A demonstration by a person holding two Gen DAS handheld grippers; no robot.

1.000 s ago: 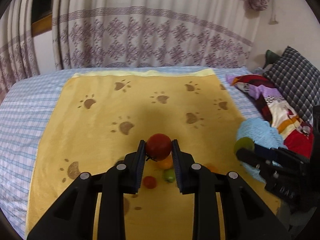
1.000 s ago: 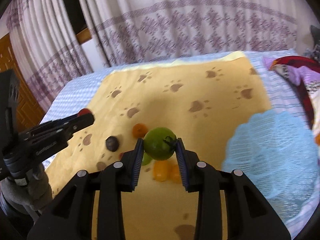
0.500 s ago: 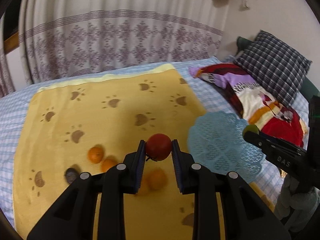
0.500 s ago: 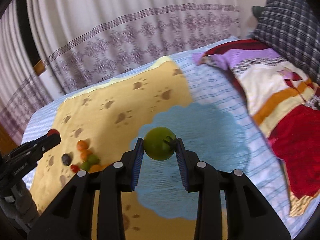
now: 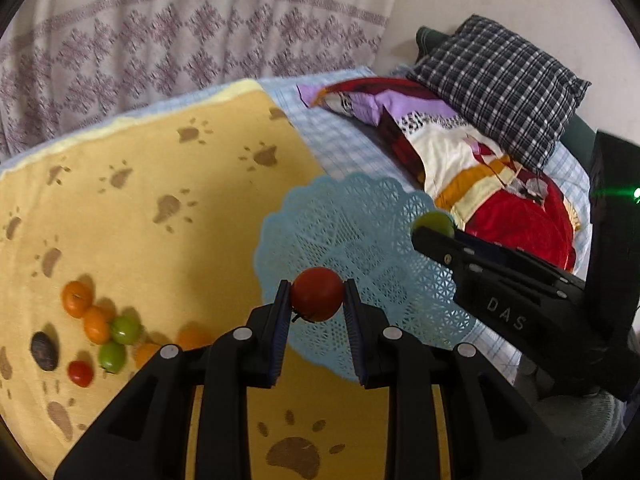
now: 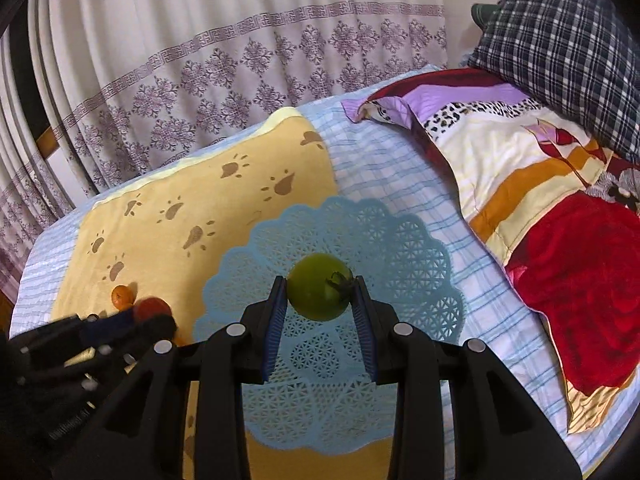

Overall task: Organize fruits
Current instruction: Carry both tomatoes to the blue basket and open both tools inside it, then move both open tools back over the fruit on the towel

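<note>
My left gripper (image 5: 316,300) is shut on a red tomato (image 5: 317,294) and holds it above the near left edge of the light blue lace mat (image 5: 360,236). My right gripper (image 6: 319,290) is shut on a green tomato (image 6: 318,286) above the middle of the same mat (image 6: 400,248). The right gripper shows in the left wrist view (image 5: 434,226), the left one blurred in the right wrist view (image 6: 150,312). Several small orange, green and red fruits and a dark one (image 5: 44,350) lie grouped on the yellow paw-print towel (image 5: 160,184).
The towel and mat lie on a blue checked bed sheet (image 6: 384,168). A colourful quilt (image 6: 560,208) and a plaid pillow (image 5: 500,80) lie at the right. A patterned curtain (image 6: 240,60) hangs behind the bed.
Both grippers have swung right from the fruit pile toward the blue mat, each still holding its tomato. The mat now sits under both grippers.
</note>
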